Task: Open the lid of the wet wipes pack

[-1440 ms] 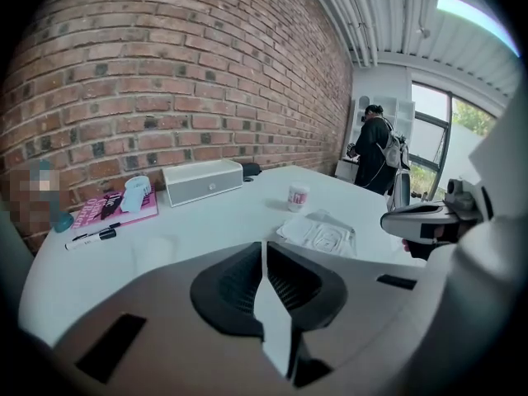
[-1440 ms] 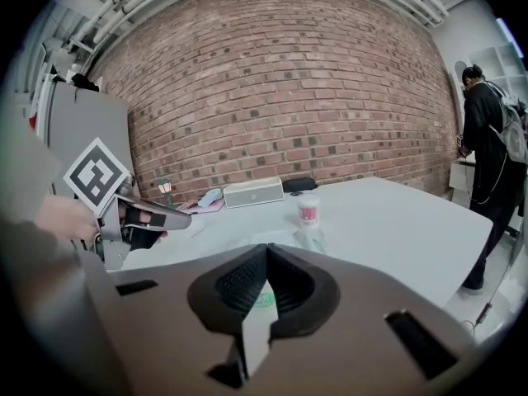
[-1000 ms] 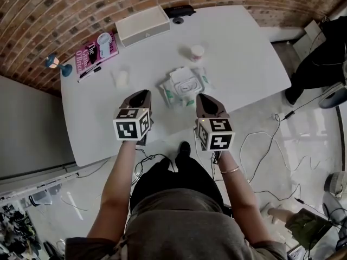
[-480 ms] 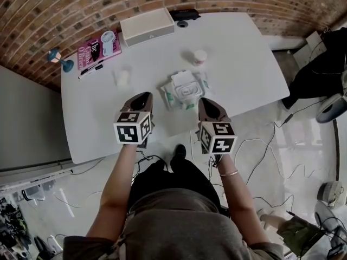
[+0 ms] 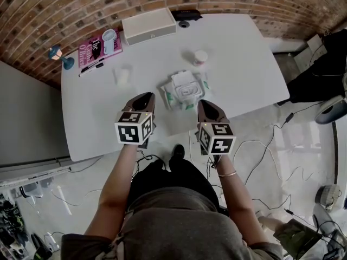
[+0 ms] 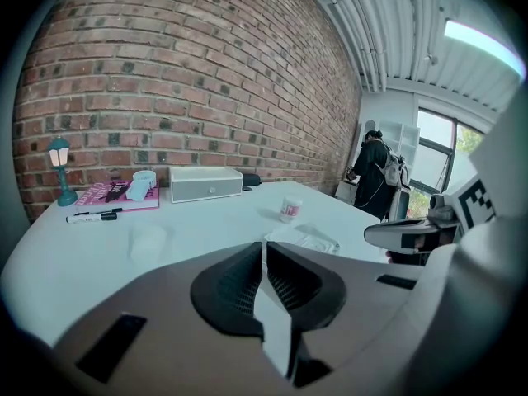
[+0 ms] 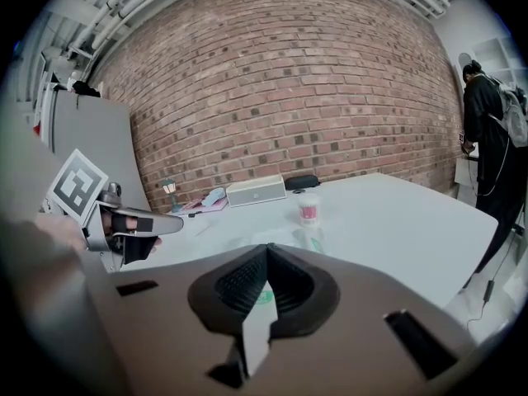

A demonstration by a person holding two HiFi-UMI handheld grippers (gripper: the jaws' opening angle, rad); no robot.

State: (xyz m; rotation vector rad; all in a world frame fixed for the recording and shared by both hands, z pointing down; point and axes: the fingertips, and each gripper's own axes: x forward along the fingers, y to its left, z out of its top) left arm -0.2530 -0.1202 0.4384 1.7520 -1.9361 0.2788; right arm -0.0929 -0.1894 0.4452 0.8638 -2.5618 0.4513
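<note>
I am holding the left gripper [image 5: 142,96] and the right gripper [image 5: 205,104] over the near edge of the table [image 5: 244,64]. Both have their jaws pressed together and are gripping nothing. The wet wipes pack [image 5: 184,89] is lying flat on the table just beyond them, between the two, with its white lid facing up. Its green print is coming through too small for me to read. A small pot [image 5: 200,57] with a red label and a pink book [image 5: 98,46] are sitting farther back, their lettering blurring out.
</note>
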